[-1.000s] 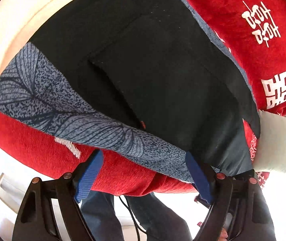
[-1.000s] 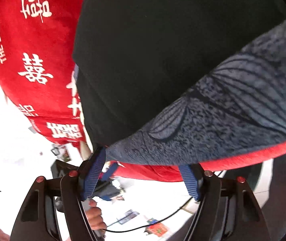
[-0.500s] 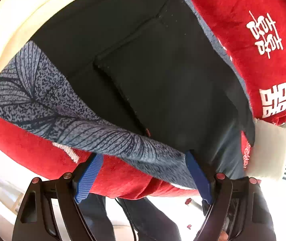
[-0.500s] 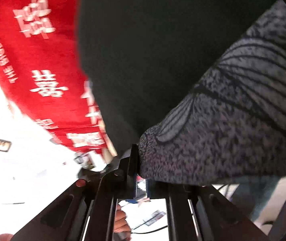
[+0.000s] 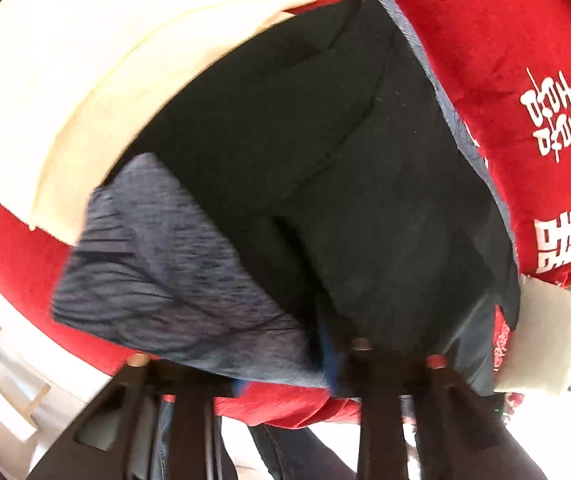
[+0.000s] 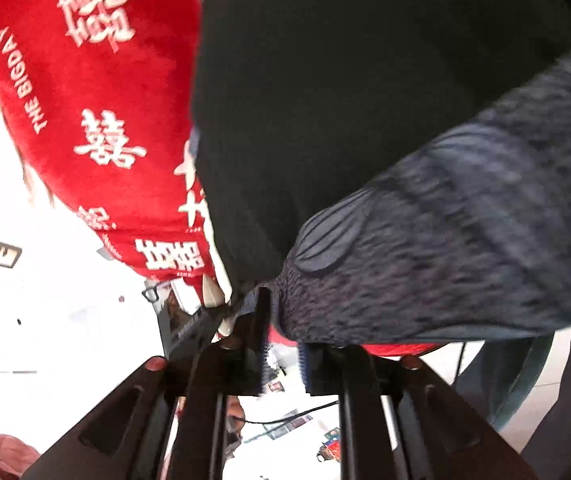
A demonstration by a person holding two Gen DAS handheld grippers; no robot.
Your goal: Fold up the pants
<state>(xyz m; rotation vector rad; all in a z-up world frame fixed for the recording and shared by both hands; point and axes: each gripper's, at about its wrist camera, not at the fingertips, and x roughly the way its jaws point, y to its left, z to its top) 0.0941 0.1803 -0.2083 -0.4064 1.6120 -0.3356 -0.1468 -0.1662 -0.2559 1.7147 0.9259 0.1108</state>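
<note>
Pants point(image 5: 345, 184) are lying flat on the red blanket point(image 5: 505, 60), black side up, grey leaf-print edge point(image 6: 465, 240) turned toward both cameras and overhanging the blanket's near edge.

Risks, as I'm judging them: both tools are biting only a thin strip of hem, so cloth is likely slipping out on the lift. One layer may be pinched instead of both, leaving the fold crooked. Uneven lift would be skewing the crease.

Left tool point(image 5: 325, 356) is clamped on the hem, fingers nearly together, cloth draping over them. Right tool point(image 6: 283, 344) is pinching the hem corner, gap narrow. Cream cushion point(image 5: 105, 80) is sitting beyond the pants.
</note>
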